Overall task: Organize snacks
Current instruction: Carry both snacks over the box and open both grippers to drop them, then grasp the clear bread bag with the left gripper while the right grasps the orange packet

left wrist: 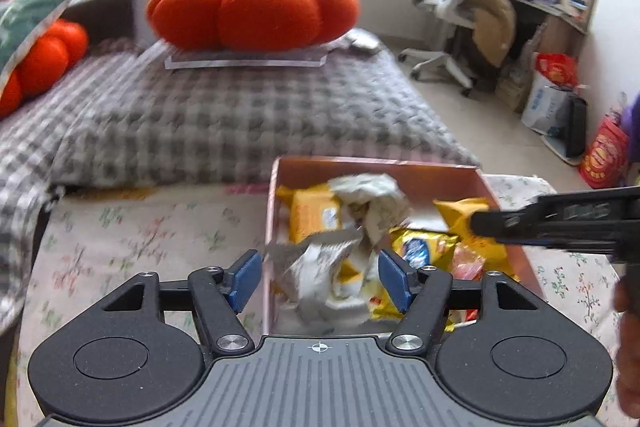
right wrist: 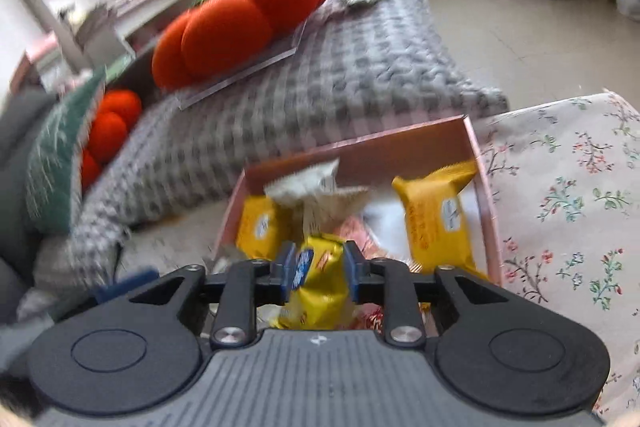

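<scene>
Pink open box [right wrist: 486,187] on floral cloth, tilted in view. Filled with yellow snack packets [right wrist: 434,215] and crumpled silver-white wrappers [left wrist: 320,267], loosely heaped.

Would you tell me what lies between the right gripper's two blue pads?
In the right wrist view, a yellow snack packet with a blue logo sits between the right gripper's pads, above the pink box.

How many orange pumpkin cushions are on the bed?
2: a large pumpkin cushion at the far end, and a smaller cushion at the left edge, partly hidden behind a green pillow.
</scene>
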